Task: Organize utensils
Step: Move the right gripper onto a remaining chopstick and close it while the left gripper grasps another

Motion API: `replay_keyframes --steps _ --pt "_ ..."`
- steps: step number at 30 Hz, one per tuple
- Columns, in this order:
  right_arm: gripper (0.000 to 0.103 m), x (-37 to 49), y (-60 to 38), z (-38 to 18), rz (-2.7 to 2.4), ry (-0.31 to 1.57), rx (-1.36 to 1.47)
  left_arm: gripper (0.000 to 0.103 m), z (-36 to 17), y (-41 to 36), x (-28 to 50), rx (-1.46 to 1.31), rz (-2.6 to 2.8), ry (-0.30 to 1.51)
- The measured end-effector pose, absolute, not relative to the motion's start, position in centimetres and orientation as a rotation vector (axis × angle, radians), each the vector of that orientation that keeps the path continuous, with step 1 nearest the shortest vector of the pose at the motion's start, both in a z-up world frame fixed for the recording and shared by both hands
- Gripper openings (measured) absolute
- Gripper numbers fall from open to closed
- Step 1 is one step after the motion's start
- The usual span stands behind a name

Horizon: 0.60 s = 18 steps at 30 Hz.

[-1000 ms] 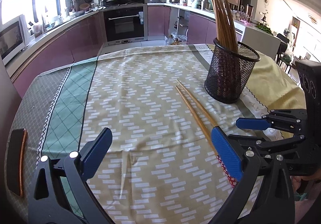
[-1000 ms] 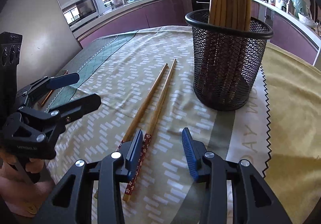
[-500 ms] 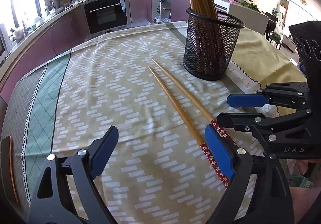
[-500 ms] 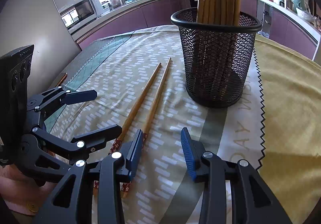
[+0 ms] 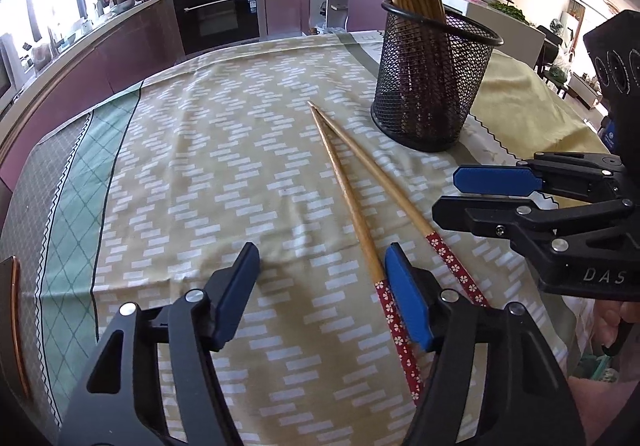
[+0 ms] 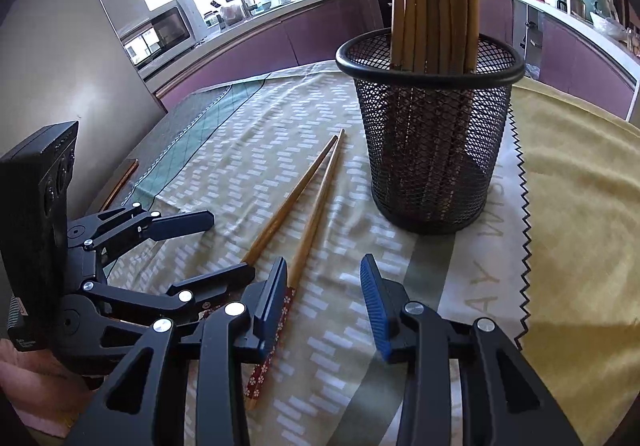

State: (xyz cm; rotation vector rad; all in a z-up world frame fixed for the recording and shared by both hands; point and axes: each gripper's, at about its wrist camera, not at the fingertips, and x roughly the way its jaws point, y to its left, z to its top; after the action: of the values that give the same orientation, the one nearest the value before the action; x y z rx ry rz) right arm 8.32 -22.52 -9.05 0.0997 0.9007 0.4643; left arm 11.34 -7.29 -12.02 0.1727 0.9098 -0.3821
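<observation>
Two wooden chopsticks with red flowered ends lie side by side on the patterned tablecloth, the left chopstick (image 5: 352,202) and the right chopstick (image 5: 400,202). My left gripper (image 5: 322,296) hangs low over their red ends with its jaws closing. The left chopstick lies between them, close beside the right pad (image 5: 408,302), and no pad presses on it. My right gripper (image 6: 324,304) is open, with the right chopstick (image 6: 316,206) running along its left pad (image 6: 272,306). A black mesh cup (image 6: 432,150) full of chopsticks stands just beyond.
The right gripper (image 5: 472,198) sits close at the right of the left wrist view, and the left gripper (image 6: 232,244) is at the left of the right wrist view. A yellow cloth (image 6: 580,186) covers the table's right side. Kitchen counters (image 5: 120,26) lie beyond the far edge.
My left gripper has dropped and come forward over the red chopstick ends, and its jaws have narrowed around the left chopstick. The right gripper has barely moved.
</observation>
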Motion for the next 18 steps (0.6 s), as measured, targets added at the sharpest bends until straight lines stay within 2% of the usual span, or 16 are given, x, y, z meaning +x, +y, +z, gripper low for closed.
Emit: replay_keyframes --steps 5,11,18 --pt "0.03 9.5 -21.2 -9.0 0.476 0.897 0.083 0.057 -11.9 -6.8 11.2 0.151 -0.364 0.91" --pt "0.02 10.5 -19.9 -9.5 0.448 0.902 0.037 0.055 -11.9 -6.6 11.0 0.136 -0.356 0.911" --pt "0.013 10.1 -21.1 -9.6 0.42 0.913 0.047 0.054 -11.7 -6.5 11.2 0.129 -0.366 0.914"
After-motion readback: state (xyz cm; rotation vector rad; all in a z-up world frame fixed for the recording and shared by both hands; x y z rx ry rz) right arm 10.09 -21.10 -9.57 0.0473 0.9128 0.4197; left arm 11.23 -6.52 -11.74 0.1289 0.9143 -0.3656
